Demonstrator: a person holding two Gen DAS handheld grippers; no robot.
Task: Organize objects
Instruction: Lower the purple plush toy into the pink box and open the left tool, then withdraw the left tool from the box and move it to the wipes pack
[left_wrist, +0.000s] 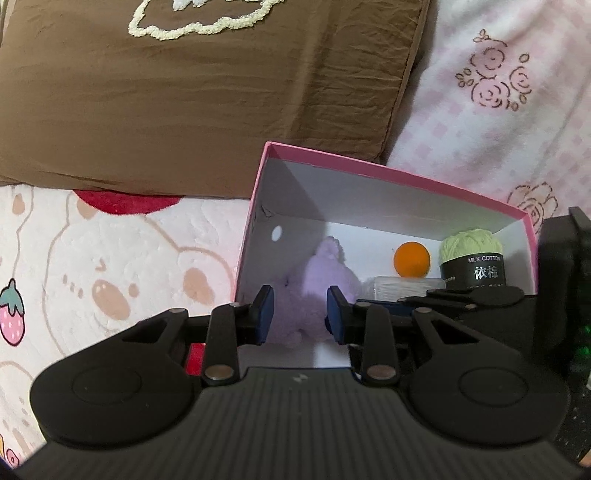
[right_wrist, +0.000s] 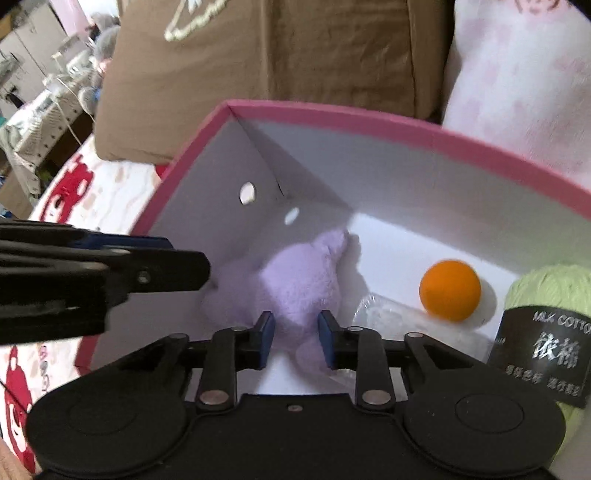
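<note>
While both grippers hover over it, the pink box (right_wrist: 332, 118) with its white inside sits open-topped on a bed, and everything to be sorted lies on its floor. A lilac plush toy (right_wrist: 295, 284) is slumped in the box's far left corner, under two round holes in the left wall. An orange ball (right_wrist: 450, 290) rests by the far wall, right of the plush and apart from it. Against the right wall stands a pale green yarn ball (right_wrist: 543, 295) with a black "MILK COTTON" band. A clear plastic packet (right_wrist: 388, 314) lies on the floor just in front of the ball.

The right gripper (right_wrist: 296, 341) is low inside the box, its blue-padded jaws apart with the plush's lower part between them; whether the pads touch it I cannot tell. The left gripper (left_wrist: 300, 314) is at the near rim, its jaws also apart and holding nothing, with the plush beyond.

Under the box is a pink bear-and-strawberry blanket (left_wrist: 92, 266). A brown pillow (left_wrist: 184, 92) lies at the head, just behind the box's far left corner, beside rose-print pink bedding (left_wrist: 498, 110). Cluttered shelves (right_wrist: 40, 92) show past the bed's left edge. Open blanket remains left of the box.
</note>
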